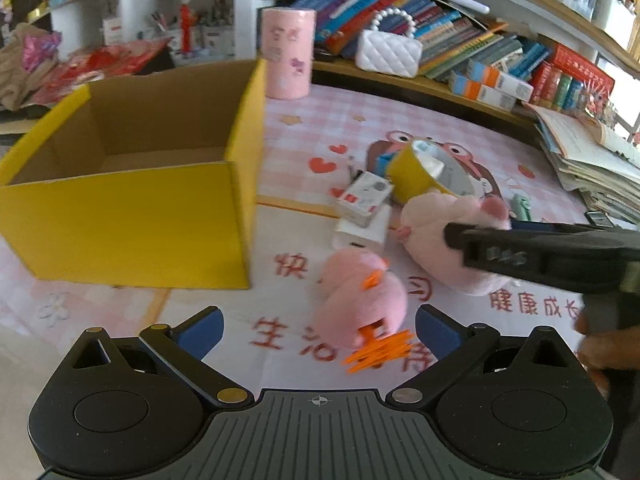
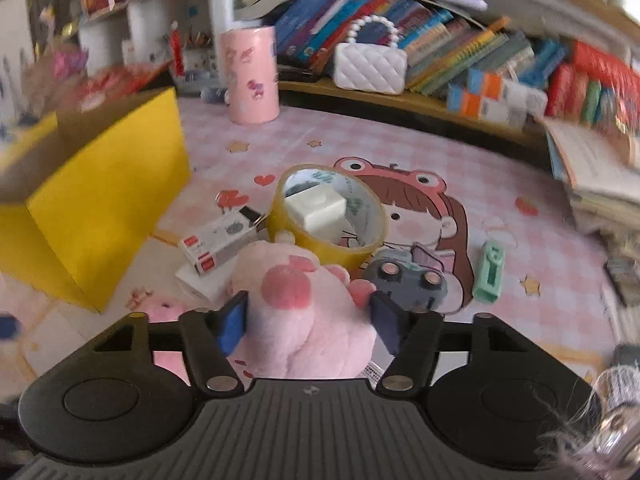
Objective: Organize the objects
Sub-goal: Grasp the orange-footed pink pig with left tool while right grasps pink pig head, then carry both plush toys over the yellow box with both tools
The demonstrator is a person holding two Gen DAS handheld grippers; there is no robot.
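Note:
A yellow cardboard box (image 1: 120, 216), open on top and empty, stands at the left of the pink tablecloth; it also shows in the right wrist view (image 2: 108, 200). My left gripper (image 1: 318, 330) is open, its blue pads on either side of a small pink plush with orange feet (image 1: 360, 300). My right gripper (image 2: 310, 318) is shut on a larger pink plush pig (image 2: 304, 312); in the left wrist view the pig (image 1: 440, 220) lies on the table with the right gripper's black body (image 1: 540, 252) over it. A yellow tape roll (image 2: 326, 216) holds a white block.
Near the pig lie a small white staples box (image 2: 218, 246), a white pad (image 2: 200, 280), a grey toy car (image 2: 408, 280) and a mint green clip (image 2: 490, 272). A pink cylinder (image 2: 250, 76) and white quilted purse (image 2: 370, 66) stand at the back. Stacked books (image 1: 592, 160) sit right.

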